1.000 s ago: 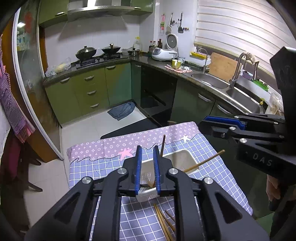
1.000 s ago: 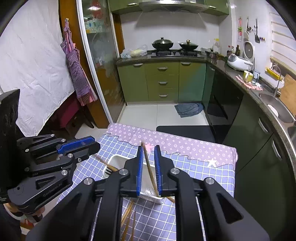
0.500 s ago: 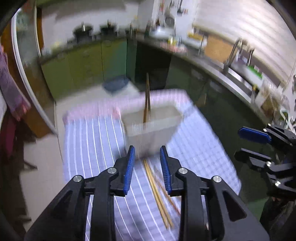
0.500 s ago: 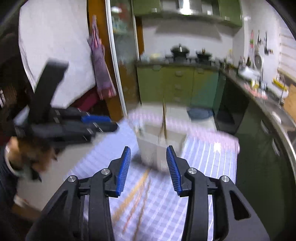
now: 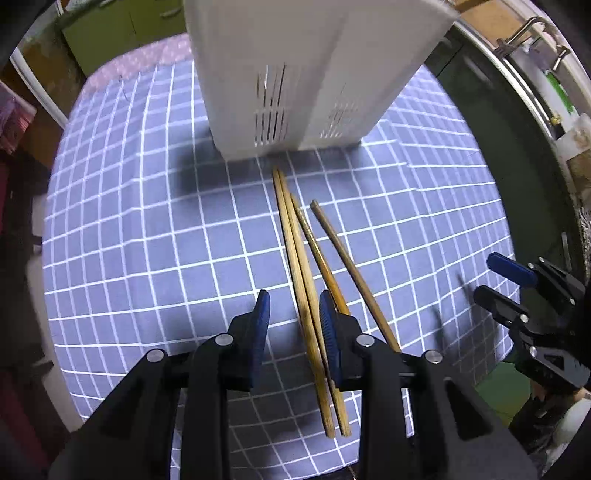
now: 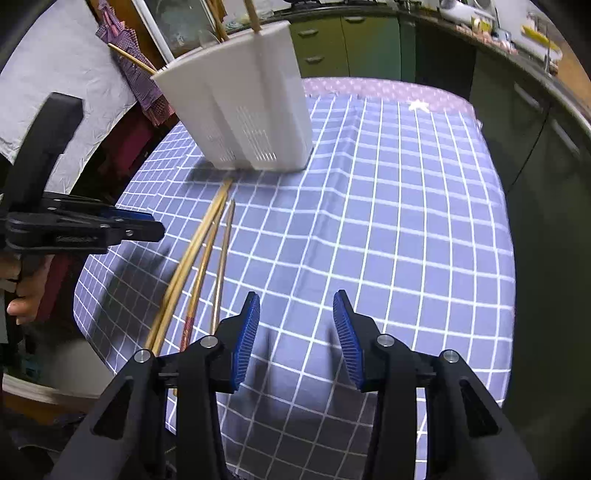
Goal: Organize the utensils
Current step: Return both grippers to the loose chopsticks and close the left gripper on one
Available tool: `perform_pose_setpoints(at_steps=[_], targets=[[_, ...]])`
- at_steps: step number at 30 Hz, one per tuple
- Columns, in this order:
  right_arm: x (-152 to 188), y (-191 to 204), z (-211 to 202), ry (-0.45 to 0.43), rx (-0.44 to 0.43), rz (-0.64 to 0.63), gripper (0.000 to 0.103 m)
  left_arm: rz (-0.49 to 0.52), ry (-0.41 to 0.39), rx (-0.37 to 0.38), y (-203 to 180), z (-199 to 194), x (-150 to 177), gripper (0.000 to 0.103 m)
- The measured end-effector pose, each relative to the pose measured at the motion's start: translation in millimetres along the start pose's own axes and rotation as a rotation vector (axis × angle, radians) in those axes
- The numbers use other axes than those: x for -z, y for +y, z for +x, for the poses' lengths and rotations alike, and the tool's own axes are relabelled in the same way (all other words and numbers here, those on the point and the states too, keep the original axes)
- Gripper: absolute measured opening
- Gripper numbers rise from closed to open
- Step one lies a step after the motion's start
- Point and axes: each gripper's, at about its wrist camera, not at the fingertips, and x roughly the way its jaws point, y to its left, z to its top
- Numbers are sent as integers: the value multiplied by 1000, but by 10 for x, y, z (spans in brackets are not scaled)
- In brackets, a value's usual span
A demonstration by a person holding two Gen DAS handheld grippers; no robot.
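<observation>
Several wooden chopsticks [image 5: 291, 236] lie side by side on the blue checked cloth [image 5: 147, 240], in front of the white slotted utensil holder [image 5: 295, 74]. My left gripper [image 5: 294, 306] points down at them, open. The pale pair passes between its fingers, close to the right pad, and two darker sticks [image 5: 343, 251] lie just outside. My right gripper [image 6: 295, 295] hovers over bare cloth to the right of the chopsticks [image 6: 199, 240]. Its jaws are opening with nothing between them. The holder [image 6: 251, 107] has a few chopsticks [image 6: 253, 14] standing in it.
The cloth [image 6: 406, 221] ends at the table's near and right edges. A hand [image 6: 22, 291] holds the left gripper [image 6: 157, 229] at the left. The right gripper [image 5: 485, 277] shows at the right edge. Green cabinets [image 6: 369, 37] and a sink counter [image 5: 535, 55] surround the table.
Both grippers have dropped from above the holder to just over the cloth. Their jaws, shut a second ago, now stand apart. The left one has tilted steeply down onto the lying chopsticks.
</observation>
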Motion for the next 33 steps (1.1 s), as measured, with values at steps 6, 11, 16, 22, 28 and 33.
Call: perform_pose_setpoints(at_steps=[6,11,16,22,28,33], targets=[[-63,-133,44,1,-9,13,45,-8,50,-30,-37,234,-19,27],[-70,-87,89,11,-21,7,45,-7,68,-45,-67,307,-106,27],[-86,-35,70,9,-31,2,46,-14,84,-51,-103,407,-156,27],[-97,14,58,9,-30,-10,46,6,83,-78,-174,474,-270,26],[-86,22,68,18,-23,-19,47,22,90,-92,-155,490,-309,9],[-120,52,119,35,-19,-28,48,24,47,-68,-25,392,-210,7]])
